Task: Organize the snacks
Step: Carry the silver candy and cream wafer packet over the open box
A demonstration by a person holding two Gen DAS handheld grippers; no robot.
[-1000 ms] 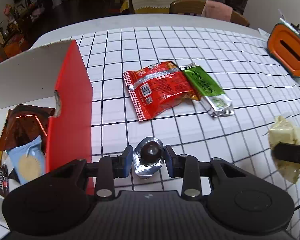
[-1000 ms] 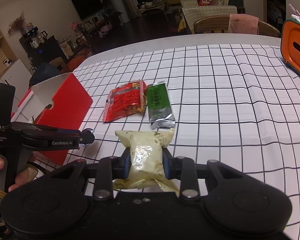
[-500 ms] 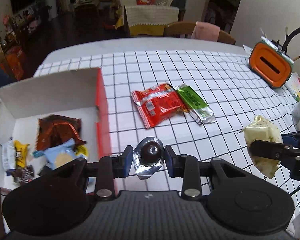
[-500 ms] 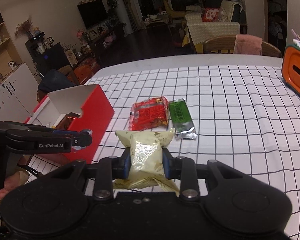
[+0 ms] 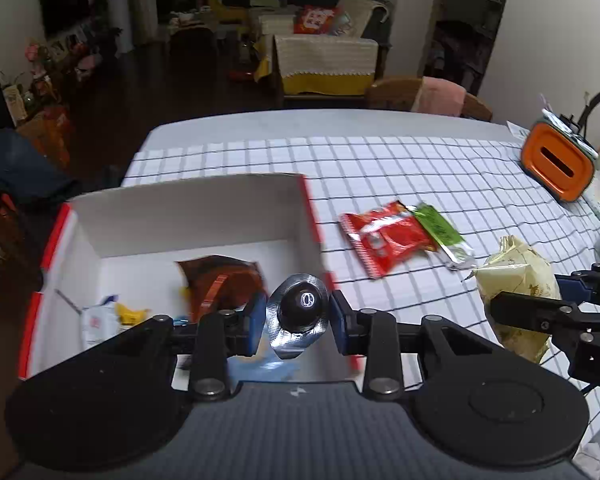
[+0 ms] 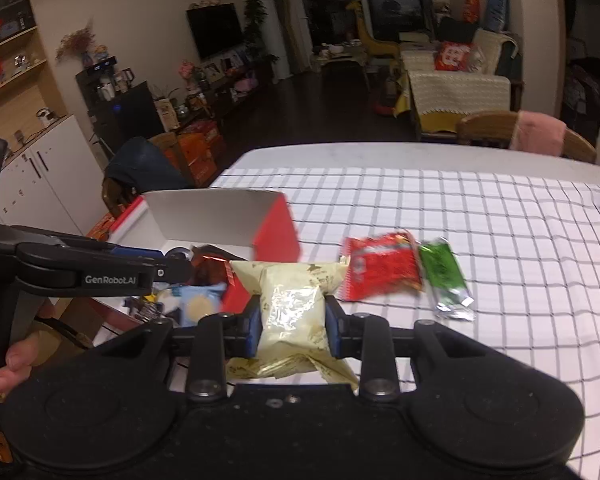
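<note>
Your left gripper is closed to a narrow gap on a foil-wrapped chocolate ball; both blue pads press the crinkled silver foil at its sides. The snack is a dark, glossy dome seated in a silver foil wrapper with a flattened rim. The rim's longer dimension runs roughly along the fingers, with a foil tail hanging toward the camera. The snack is held in the air above the near right corner of the open box.

Your right gripper is clamped fully onto a pale yellow packet. The pads pinch the packet at its waist, so the film bulges above and below the grip. The packet is a cream-coloured, shiny pillow pouch with small printed marks. Its long axis runs along the fingers: one sealed end points away from the camera, the other lies crumpled near the gripper body. In the right wrist view it hangs in front of the box's red side wall.

The box is white inside and red outside, and stands on the checked tablecloth. It contains a brown wrapper, a light blue packet and several smaller items.

On the cloth beside the box lie a red packet and a green packet, touching side by side, their long axes tilted away from you in the left wrist view.
</note>
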